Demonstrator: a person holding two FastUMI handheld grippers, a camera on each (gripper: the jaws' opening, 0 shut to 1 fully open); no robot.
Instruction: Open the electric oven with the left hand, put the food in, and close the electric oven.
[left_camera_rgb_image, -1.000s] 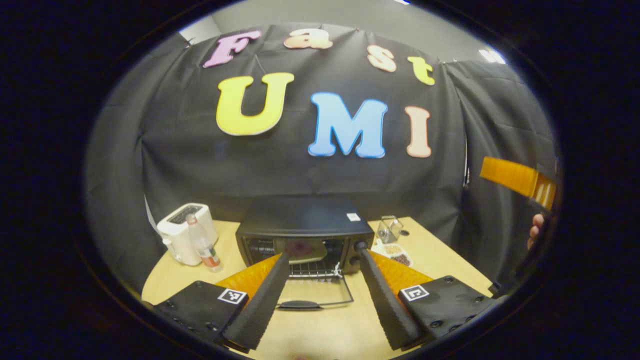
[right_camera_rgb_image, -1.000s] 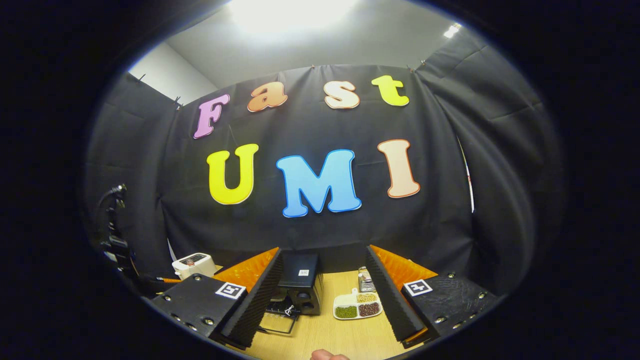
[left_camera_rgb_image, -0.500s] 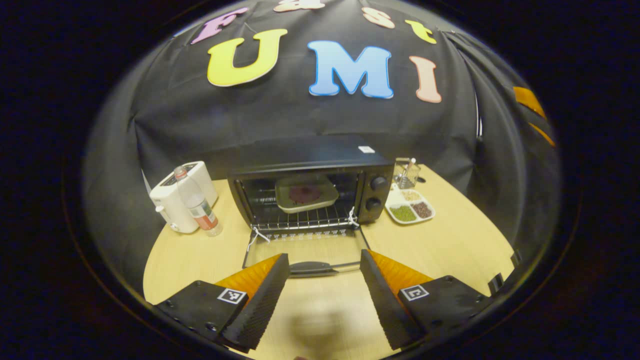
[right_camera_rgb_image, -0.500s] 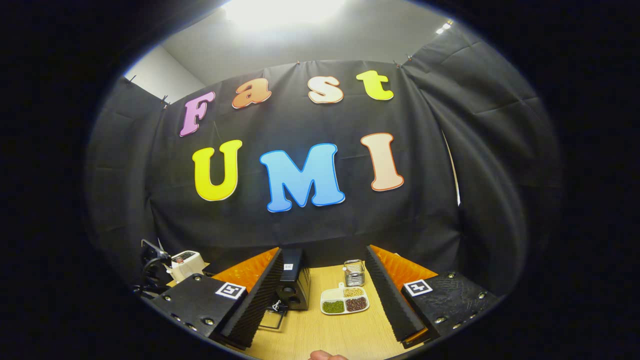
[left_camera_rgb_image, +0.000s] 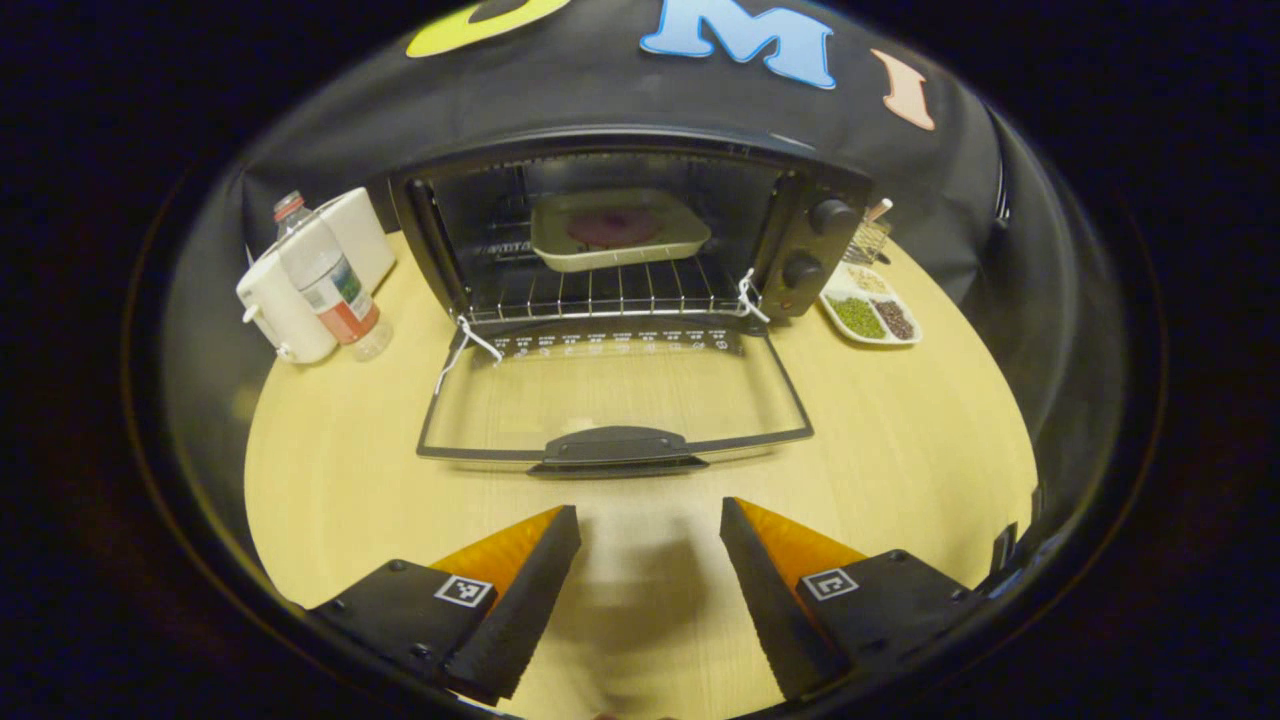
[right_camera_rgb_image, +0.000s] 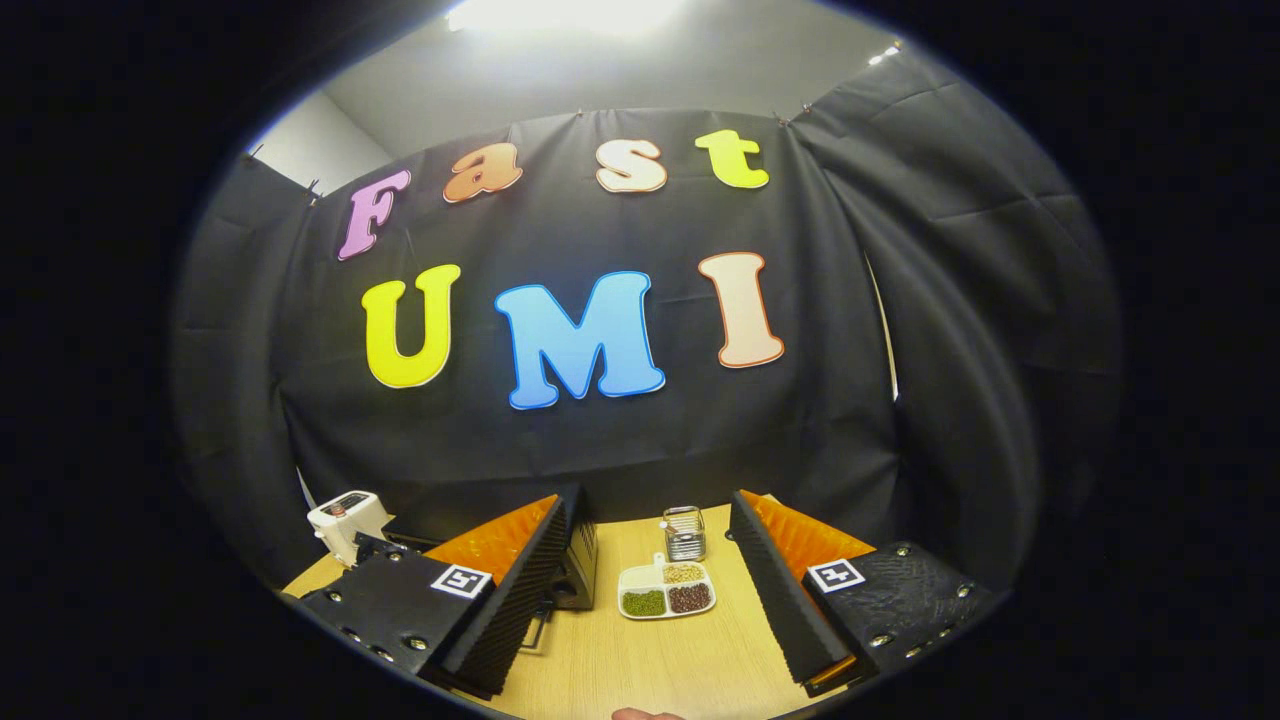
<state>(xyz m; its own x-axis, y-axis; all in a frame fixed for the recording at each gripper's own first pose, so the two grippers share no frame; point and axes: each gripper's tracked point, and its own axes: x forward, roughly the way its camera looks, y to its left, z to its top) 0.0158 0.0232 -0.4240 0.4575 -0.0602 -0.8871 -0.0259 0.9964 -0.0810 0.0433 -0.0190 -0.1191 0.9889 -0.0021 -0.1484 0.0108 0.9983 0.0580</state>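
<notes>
I judge the closing step is in hand: the pale square tray of food (left_camera_rgb_image: 618, 229) already sits on the rack inside the black electric oven (left_camera_rgb_image: 620, 235), whose glass door (left_camera_rgb_image: 612, 400) lies flat open on the wooden table (left_camera_rgb_image: 900, 440). My left tool (left_camera_rgb_image: 648, 560) hovers apart and empty before the door handle (left_camera_rgb_image: 615, 447); next I must hook under it and lift. My right tool (right_camera_rgb_image: 648, 590) hangs apart, holding nothing.

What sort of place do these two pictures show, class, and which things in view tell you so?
Probably a staged kitchen corner inside a recording booth, not a real home. A black cloth wall hangs behind a wooden table that carries kitchen goods: an open electric oven with a tray of food inside, and a white toaster.
</notes>
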